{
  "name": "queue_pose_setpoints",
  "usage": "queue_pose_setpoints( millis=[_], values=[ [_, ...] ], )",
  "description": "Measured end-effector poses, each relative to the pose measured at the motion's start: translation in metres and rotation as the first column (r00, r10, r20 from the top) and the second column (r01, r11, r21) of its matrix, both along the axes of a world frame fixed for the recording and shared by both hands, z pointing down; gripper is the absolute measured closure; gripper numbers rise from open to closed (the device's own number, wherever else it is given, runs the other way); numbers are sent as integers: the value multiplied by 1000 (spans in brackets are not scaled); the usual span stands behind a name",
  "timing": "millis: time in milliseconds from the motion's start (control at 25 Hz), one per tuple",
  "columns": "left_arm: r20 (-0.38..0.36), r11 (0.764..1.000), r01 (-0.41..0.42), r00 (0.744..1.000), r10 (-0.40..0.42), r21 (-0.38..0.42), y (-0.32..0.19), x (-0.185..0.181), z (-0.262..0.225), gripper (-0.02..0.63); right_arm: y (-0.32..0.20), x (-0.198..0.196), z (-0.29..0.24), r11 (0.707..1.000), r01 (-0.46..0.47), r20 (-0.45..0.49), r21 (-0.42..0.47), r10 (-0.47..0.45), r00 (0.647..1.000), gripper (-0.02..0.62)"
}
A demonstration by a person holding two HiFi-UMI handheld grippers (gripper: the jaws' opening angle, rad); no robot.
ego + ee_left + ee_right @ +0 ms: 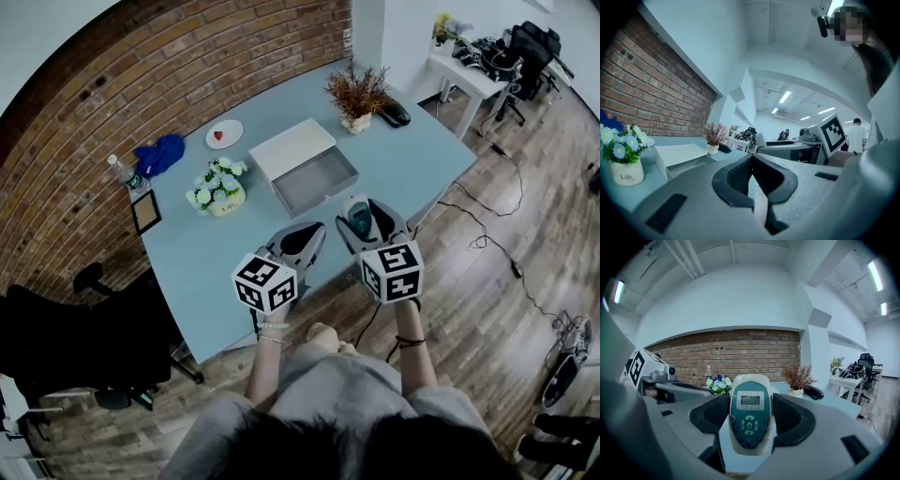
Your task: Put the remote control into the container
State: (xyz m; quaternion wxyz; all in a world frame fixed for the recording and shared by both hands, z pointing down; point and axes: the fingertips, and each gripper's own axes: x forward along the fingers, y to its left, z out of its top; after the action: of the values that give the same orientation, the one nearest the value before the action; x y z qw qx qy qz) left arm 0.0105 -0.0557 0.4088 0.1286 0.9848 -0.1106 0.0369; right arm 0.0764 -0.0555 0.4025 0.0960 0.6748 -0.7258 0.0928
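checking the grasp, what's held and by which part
Right gripper clamps the remote control by its two long sides, beside the buttons; left gripper is shut, empty.

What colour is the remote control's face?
The remote control is teal-faced, white-edged; right gripper view shows it best.

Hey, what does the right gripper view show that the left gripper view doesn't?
Only the right gripper view: the white and teal remote control clamped in the right tool, and a clear plastic bottle. Only the left gripper view: the left tool shut and empty, and the white rectangular container. Both: the red brick wall, the white pot of blue and white flowers, the dried brown plant.
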Motion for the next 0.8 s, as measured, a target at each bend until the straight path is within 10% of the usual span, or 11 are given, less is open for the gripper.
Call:
queue_pose_setpoints(
  millis=[800],
  values=[
    [22, 999, 14, 1000, -13, -45, -82, 19, 17, 603, -90, 21, 18, 998, 29, 6, -53, -28, 1000, 309]
  ],
)
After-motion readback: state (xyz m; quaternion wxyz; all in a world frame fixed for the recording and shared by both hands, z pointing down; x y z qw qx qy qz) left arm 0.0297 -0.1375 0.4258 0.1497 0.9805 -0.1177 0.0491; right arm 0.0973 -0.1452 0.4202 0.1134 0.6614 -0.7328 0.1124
